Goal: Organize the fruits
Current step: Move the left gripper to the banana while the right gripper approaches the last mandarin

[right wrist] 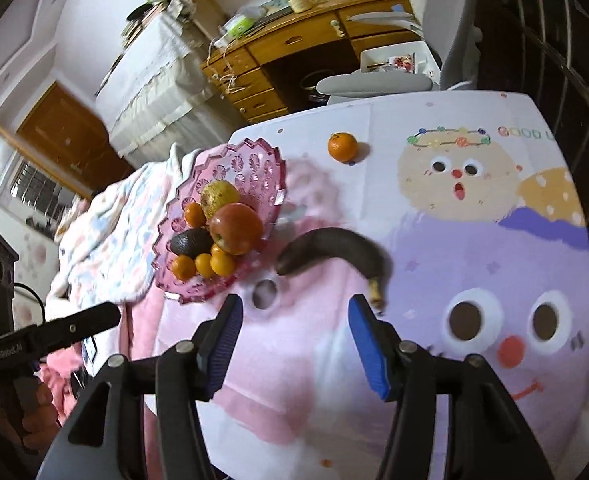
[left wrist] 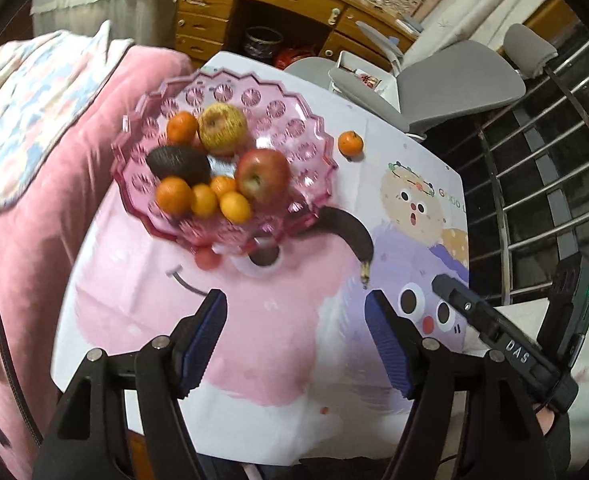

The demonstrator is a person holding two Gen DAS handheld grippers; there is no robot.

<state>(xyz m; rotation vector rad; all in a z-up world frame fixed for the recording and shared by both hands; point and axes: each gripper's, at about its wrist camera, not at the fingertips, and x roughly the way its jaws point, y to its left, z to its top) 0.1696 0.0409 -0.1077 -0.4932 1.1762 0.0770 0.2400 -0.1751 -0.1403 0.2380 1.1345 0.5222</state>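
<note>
A pink glass fruit bowl [left wrist: 294,128] [right wrist: 262,164] stands at the table's left side, holding a red apple [left wrist: 263,176] [right wrist: 236,229], a yellowish apple [left wrist: 222,128] [right wrist: 218,196], a dark avocado [left wrist: 179,164] [right wrist: 190,243] and several tangerines [left wrist: 174,195] [right wrist: 221,265]. A blackened banana [left wrist: 354,236] [right wrist: 334,246] lies on the cloth just right of the bowl. One loose tangerine [left wrist: 350,143] [right wrist: 342,146] sits farther back. My left gripper [left wrist: 296,312] hangs open above the cloth, nothing between its blue pads. My right gripper [right wrist: 294,316] is open too, its right pad close to the banana's stem.
A cartoon-print cloth [left wrist: 278,352] [right wrist: 454,240] covers the table. A pink blanket [left wrist: 34,240] lies at the left. A grey chair [left wrist: 454,88] and a wooden desk [left wrist: 294,4] stand behind the table. Metal railings [left wrist: 554,160] run along the right.
</note>
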